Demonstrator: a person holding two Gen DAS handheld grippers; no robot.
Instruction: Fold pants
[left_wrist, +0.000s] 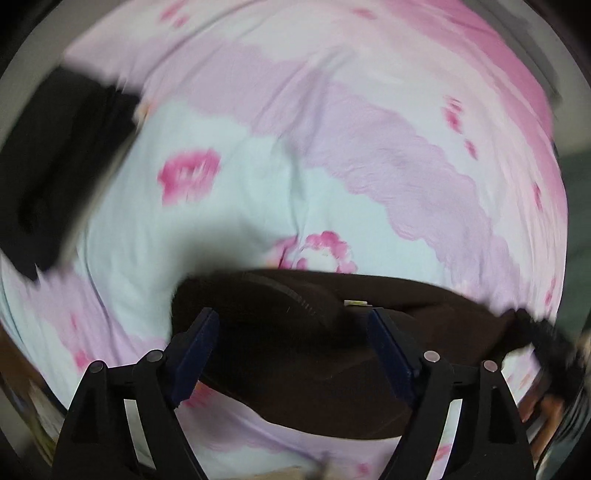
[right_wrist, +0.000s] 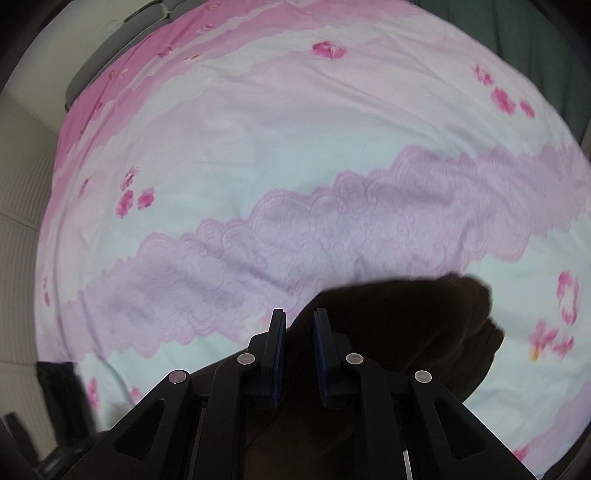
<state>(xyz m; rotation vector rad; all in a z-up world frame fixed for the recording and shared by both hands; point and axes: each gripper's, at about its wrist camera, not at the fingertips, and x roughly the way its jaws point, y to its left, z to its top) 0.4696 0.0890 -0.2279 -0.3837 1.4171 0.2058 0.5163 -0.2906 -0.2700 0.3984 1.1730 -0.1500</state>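
Dark brown pants (left_wrist: 303, 354) lie on a pink and white flowered bedsheet (left_wrist: 295, 147). In the left wrist view my left gripper (left_wrist: 293, 317) is open, its blue-padded fingers wide apart on either side of the pants' edge near a small white label. In the right wrist view my right gripper (right_wrist: 299, 321) is shut on a bunched fold of the pants (right_wrist: 399, 317), with the cloth rising between the pads and spreading to the right. The left wrist view is blurred by motion.
A dark object (left_wrist: 59, 166) sits at the left edge of the left wrist view. The sheet (right_wrist: 258, 166) spreads wide ahead of the right gripper. A pale wall (right_wrist: 22, 166) is at the left, a green curtain (right_wrist: 535, 44) at the upper right.
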